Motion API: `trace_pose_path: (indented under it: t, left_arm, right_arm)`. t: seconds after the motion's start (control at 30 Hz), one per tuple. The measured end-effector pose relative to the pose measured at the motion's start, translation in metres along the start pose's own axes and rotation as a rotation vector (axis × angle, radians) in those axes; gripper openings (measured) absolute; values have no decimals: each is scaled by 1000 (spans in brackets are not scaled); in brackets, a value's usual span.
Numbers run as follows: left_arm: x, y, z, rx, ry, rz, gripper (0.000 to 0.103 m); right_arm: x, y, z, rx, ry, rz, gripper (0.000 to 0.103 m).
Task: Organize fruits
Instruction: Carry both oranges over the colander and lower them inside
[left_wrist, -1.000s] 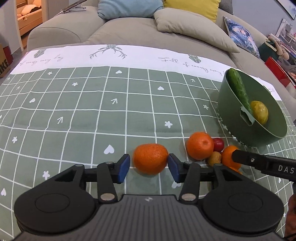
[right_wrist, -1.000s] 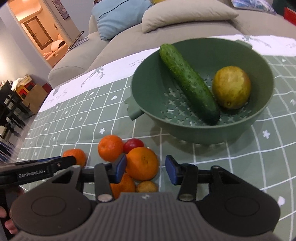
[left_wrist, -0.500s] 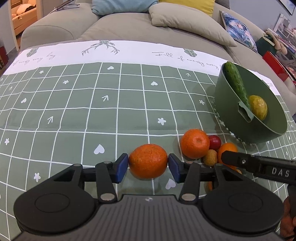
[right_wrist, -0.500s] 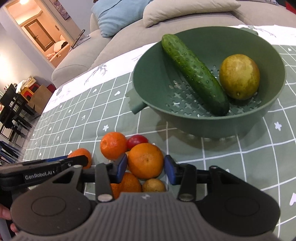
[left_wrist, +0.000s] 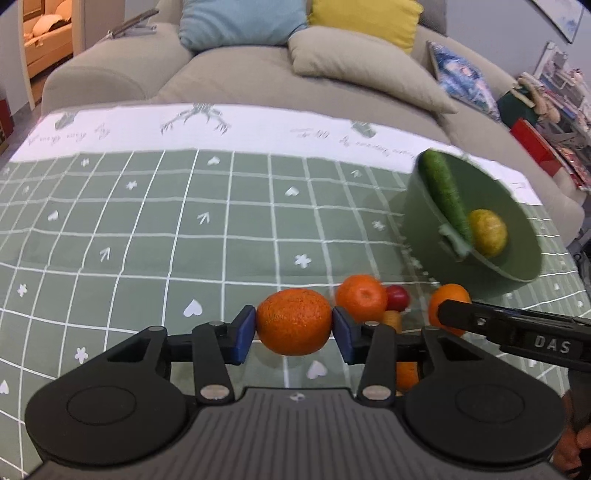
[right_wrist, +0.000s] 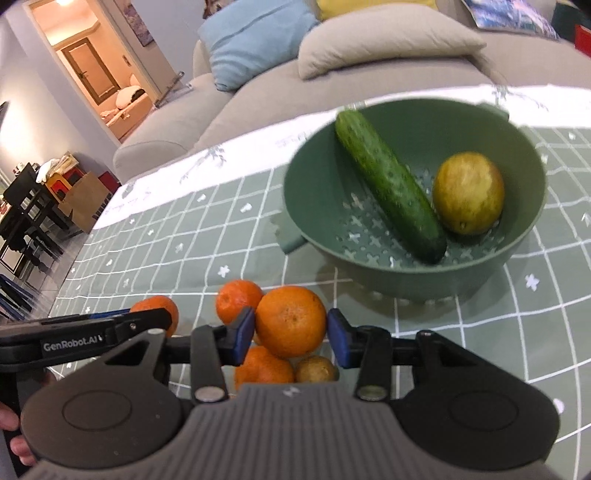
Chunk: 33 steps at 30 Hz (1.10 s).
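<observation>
1. Left tool (left_wrist: 294, 329): blue pads pressed against both flanks of a mandarin (left_wrist: 294, 322), so it is clenched on that fruit. The fruit sits dead centre between the tips, at its widest girth. Whether it rests on the surface (left_wrist: 147, 229) or is just off it, I cannot tell.
2. Handling, mandarin: light, loose dimpled skin, soft flesh beneath. Judged: grips well on rubber but will bruise or split if squeezed hard. The equator hold looks right.
3. Ahead and right of the left tool: a second mandarin (left_wrist: 360, 297), a small red fruit (left_wrist: 398, 297) touching it, and a brownish fruit (left_wrist: 392, 319) partly hidden behind the right pad.
4. Right tool (right_wrist: 290, 331): pads flank a larger orange (right_wrist: 290, 320). The left pad meets the skin; the right pad looks touching or a hair off. Likely grasping it.
5. Handling, orange: heavier, firmer rind, smooth and round. Judged: can roll out of a shallow pinch, so hold across the middle.
6. Below the right tool's tips: another mandarin (right_wrist: 263, 366) and a small yellow-brown fruit (right_wrist: 316, 369), crowded under the orange.
7. Far right, ahead of the right tool: green colander (right_wrist: 524, 236) holding a cucumber (right_wrist: 389, 186) and a round yellow fruit (right_wrist: 468, 192), the two touching.
</observation>
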<state>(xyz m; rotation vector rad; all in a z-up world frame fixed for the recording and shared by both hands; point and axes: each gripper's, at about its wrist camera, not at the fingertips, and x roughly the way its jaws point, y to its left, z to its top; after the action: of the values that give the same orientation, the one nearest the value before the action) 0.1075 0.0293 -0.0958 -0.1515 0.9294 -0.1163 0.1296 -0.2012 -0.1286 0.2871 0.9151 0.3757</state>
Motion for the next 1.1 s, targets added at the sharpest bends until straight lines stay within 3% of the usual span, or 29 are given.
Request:
trace_pose_path:
  t: [0.3, 0.6, 0.87, 1.1]
  left_arm:
    - [-44, -31, 4, 49, -47, -61, 51]
    - [-62, -65, 23, 105, -81, -158, 51]
    - [-56, -99, 49, 161, -80, -232, 51]
    - [-23, -121, 71, 183, -32, -254, 51]
  right_arm:
    - [-46, 15, -1, -92, -62, 2, 40]
    - [-89, 13, 0, -181, -116, -35, 39]
    - [-105, 0, 25, -251, -142, -87, 39]
    - [-92, -16, 51, -328, -100, -140, 39]
